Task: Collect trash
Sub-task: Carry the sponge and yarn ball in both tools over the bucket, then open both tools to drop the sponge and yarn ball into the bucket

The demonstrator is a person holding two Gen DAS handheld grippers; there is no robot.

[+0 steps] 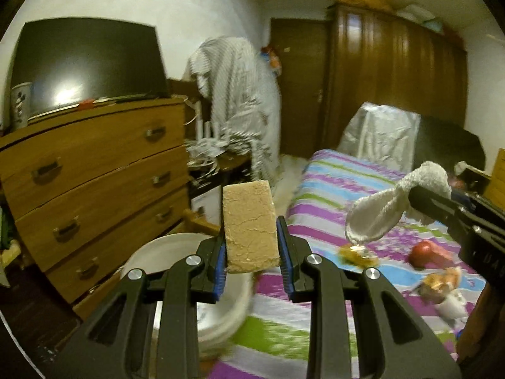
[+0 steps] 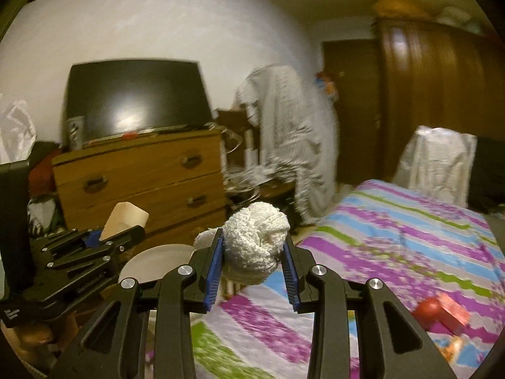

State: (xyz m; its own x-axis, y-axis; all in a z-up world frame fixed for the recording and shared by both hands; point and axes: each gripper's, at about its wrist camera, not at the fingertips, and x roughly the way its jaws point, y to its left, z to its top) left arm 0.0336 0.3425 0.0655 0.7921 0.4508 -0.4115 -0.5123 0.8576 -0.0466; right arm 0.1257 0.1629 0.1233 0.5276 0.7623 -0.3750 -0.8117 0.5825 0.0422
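Black left tool (image 1: 252, 246) — blue ribbed pads (image 1: 221, 263), silver screws (image 1: 193, 260).

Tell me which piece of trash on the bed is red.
The round red item lying on the striped bedspread; the wrappers beside it are orange and white.

Dim, warm indoor light with glare on the dark screen (image 1: 88, 66) at ten o'clock, motion blur across the striped bedspread (image 2: 394, 237), and fisheye bending at black corners.

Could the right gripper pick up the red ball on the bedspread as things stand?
Probably not yet. The right gripper is shut on a balled white cloth, so its jaws are full. Nothing appears to cover the red ball, which lies on the striped bedspread beside a red packet; the cloth must go first.
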